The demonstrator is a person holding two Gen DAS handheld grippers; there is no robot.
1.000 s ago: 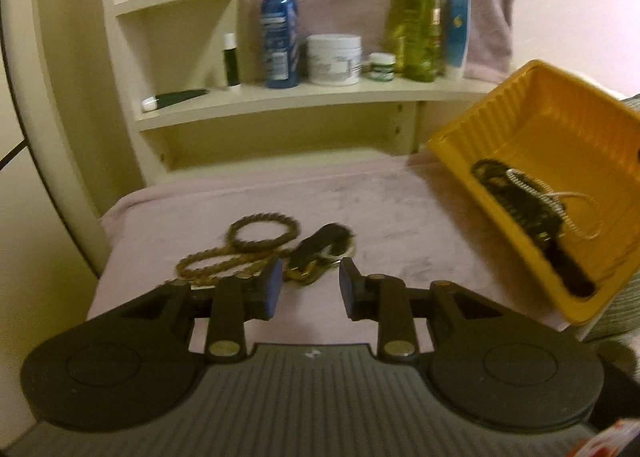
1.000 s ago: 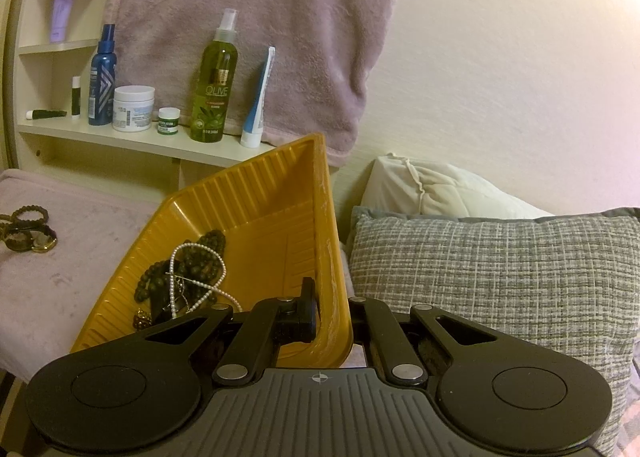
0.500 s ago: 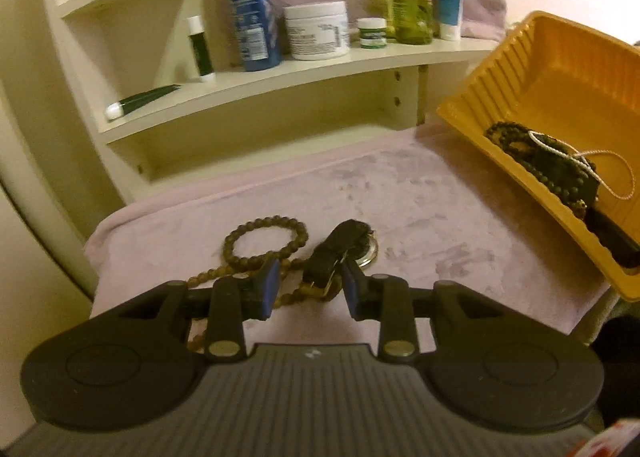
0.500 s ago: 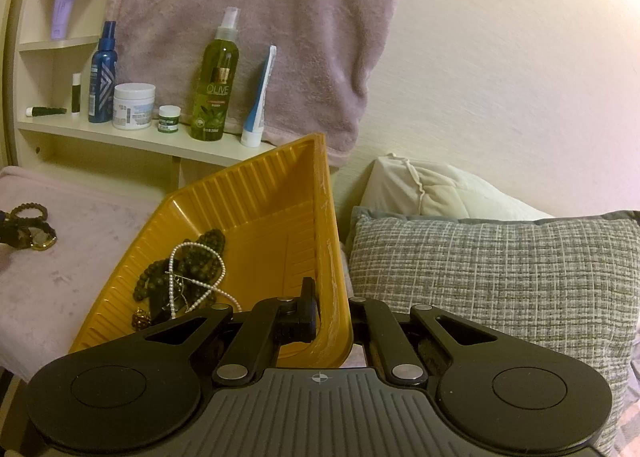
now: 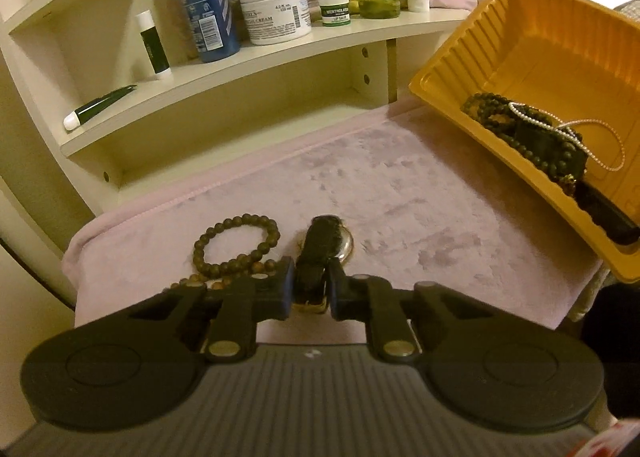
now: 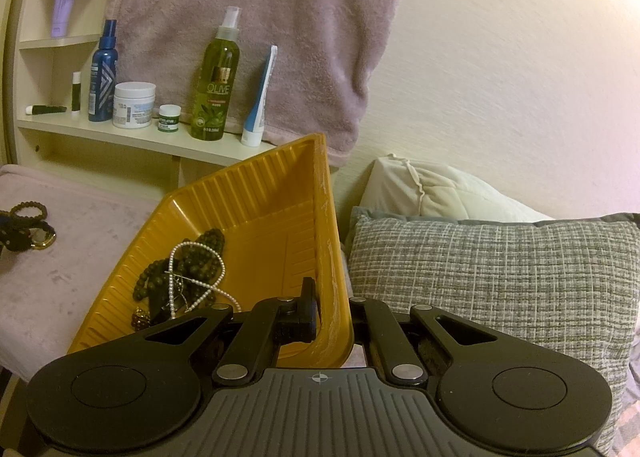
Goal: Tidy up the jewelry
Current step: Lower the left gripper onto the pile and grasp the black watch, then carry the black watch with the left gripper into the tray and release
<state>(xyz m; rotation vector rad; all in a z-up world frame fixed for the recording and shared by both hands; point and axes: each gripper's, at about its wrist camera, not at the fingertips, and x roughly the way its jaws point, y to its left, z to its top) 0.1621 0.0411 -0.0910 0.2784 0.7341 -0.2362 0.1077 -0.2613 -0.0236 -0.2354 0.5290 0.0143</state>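
Pillows are seen only from the right wrist: a grey checked pillow [image 6: 496, 289] with a cream pillow [image 6: 432, 193] behind it, beside the yellow tray [image 6: 256, 209]. From that side the tray is shown tilted, its near wall clamped between the closed jaws of the right gripper [image 6: 332, 321]. The left wrist view alone gives the close look at the watch [image 5: 320, 253], lying on the pink cloth [image 5: 400, 193] with its dark strap running away from the camera, the gold case at the far end and the gold buckle nearest. The strap is framed by the left gripper [image 5: 309, 292], whose jaws have just been closing; the pads are seen just at the strap's sides, but firm contact cannot be told. A brown bead bracelet [image 5: 236, 245] is laid just left of the watch, with more brown beads partly hidden behind the left finger. In the tray, dark bead strands [image 5: 516, 129], a pearl string [image 5: 592, 145] and a black strap-like piece are piled against the lower wall. Bottles and jars are lined up on the shelf [image 5: 280, 53] in both views.
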